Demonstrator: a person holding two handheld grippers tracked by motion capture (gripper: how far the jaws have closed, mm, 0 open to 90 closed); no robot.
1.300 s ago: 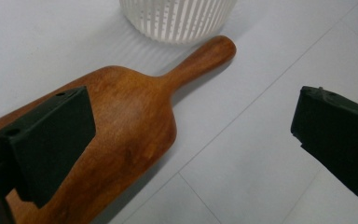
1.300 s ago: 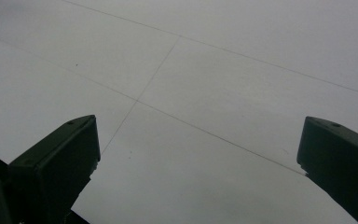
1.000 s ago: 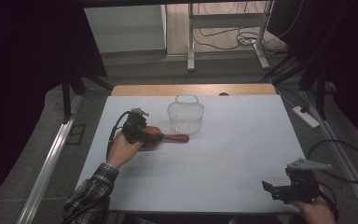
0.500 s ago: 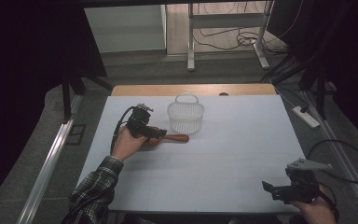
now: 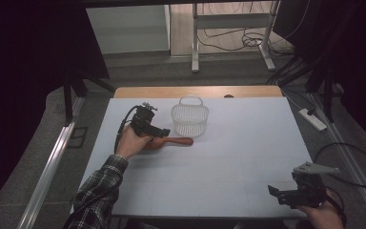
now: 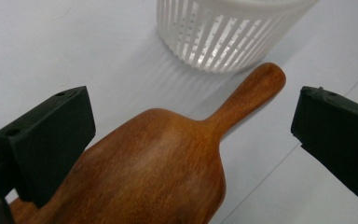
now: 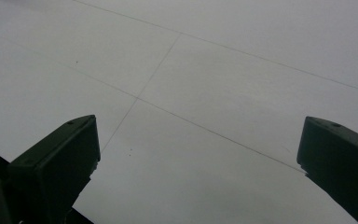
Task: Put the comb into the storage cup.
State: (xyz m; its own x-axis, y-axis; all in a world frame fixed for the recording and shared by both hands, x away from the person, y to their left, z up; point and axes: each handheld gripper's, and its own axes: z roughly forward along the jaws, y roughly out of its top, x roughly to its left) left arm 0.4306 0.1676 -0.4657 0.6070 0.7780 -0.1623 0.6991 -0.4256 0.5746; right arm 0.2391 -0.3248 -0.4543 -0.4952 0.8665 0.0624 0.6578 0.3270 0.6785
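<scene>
Left gripper [image 5: 158,133] moved forward along the wooden scoop [image 5: 171,142], nearer the basket [image 5: 189,119]

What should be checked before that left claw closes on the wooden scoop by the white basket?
1. Left claw open: ok, its jaws stand wide apart.
2. Wooden scoop between the jaws: ok, its broad body lies in the gap, handle pointing toward the white basket.
3. Jaws already touching the scoop: cannot tell; the left jaw looks close.
4. Basket out of the way: ok, it stands beyond the handle tip, apart from the jaws.
5. Scoop resting flat on the table: ok, as far as the high view shows.
6. Right claw clear of the work: ok, open over bare table at the near right corner.
</scene>
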